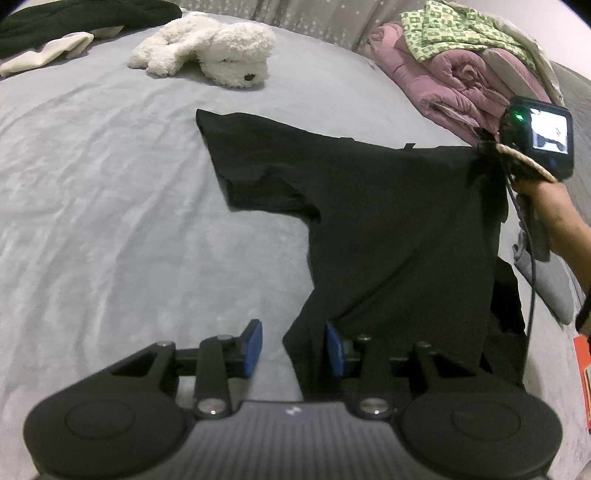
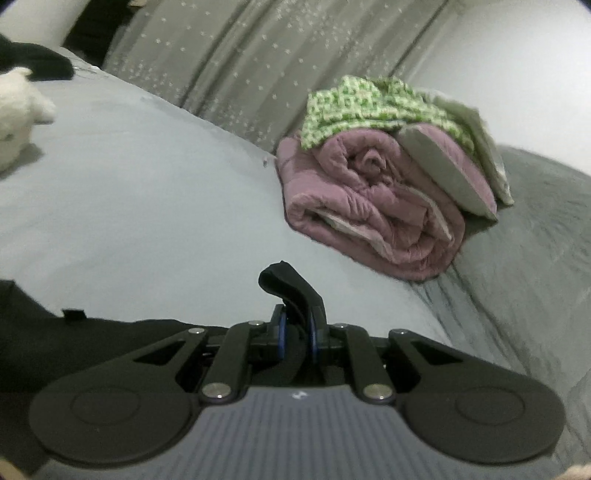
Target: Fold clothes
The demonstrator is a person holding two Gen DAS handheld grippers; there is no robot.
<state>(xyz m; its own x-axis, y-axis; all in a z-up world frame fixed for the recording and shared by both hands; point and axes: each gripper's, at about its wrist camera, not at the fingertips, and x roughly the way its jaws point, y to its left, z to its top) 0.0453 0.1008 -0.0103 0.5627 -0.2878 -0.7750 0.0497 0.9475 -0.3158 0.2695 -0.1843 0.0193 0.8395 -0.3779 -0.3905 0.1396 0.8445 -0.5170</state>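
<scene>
Left gripper (image 1: 293,349) spread, black T-shirt (image 1: 388,229) hem against one pad, unpinched; right gripper (image 2: 297,334) pinching shirt's corner, lifting it above grey bed (image 1: 110,203); white plush dog (image 1: 214,55), rolled pink quilt (image 2: 369,206) beyond.

White plush dog (image 1: 207,51) lying on grey bed (image 1: 92,192), near the far edge. Cream cloth (image 1: 44,51) and dark bundle (image 1: 81,18) at the far left corner, touching. Rolled pink quilt (image 2: 369,206) on the right side of the bed, green-patterned cloth (image 2: 369,103) heaped on top. Grey star-speckled curtain (image 2: 240,66) behind. Orange box edge (image 1: 583,376) at far right.
</scene>
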